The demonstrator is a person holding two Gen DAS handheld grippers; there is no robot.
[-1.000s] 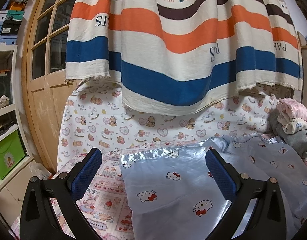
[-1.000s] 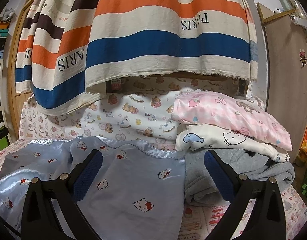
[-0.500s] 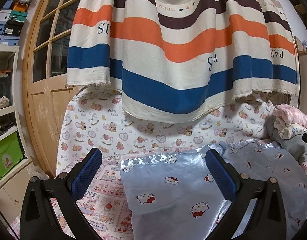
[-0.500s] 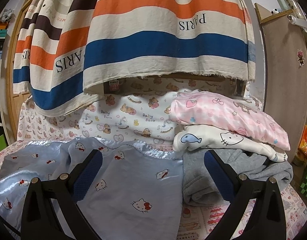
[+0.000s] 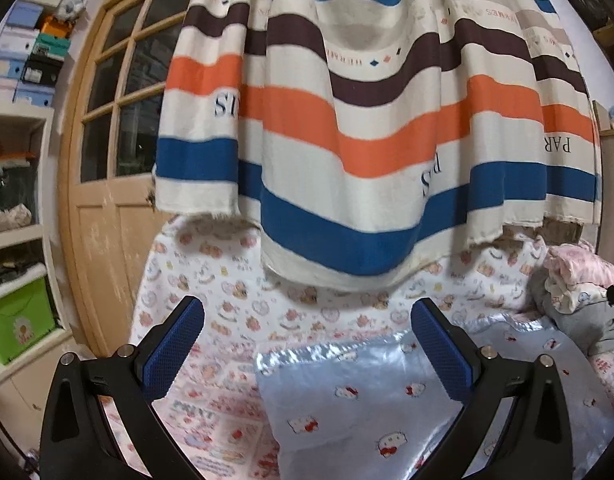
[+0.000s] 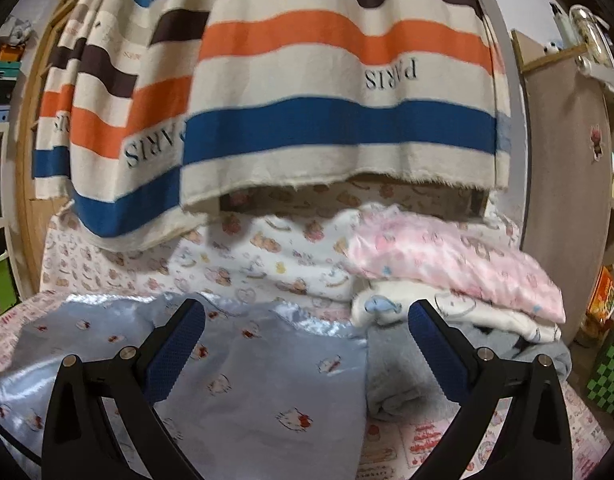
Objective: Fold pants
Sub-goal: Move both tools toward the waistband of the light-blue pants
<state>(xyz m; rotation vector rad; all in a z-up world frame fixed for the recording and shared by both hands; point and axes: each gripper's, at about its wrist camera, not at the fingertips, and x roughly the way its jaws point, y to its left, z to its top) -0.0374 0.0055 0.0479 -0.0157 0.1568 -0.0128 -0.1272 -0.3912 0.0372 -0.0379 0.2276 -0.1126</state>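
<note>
Shiny light-blue satin pants (image 5: 387, 408) with a small cat print lie spread on the bed, seen low and right of centre in the left wrist view. The right wrist view has the pants (image 6: 247, 376) filling the lower left. My left gripper (image 5: 307, 344) hangs open above the pants' left edge with nothing between its blue pads. Over the pants' right edge my right gripper (image 6: 307, 344) is open too, and it holds nothing.
A striped curtain (image 5: 367, 140) hangs over the head of the bed. Folded clothes sit stacked at the right: a pink piece (image 6: 447, 256), a white one (image 6: 467, 316), a grey one (image 6: 407, 380). A wooden door (image 5: 103, 160) and shelves (image 5: 15, 200) stand left.
Both views have tilted upward and pulled back: the curtain fills more of each frame and the pants sit lower. Both grippers stay open and empty.
</note>
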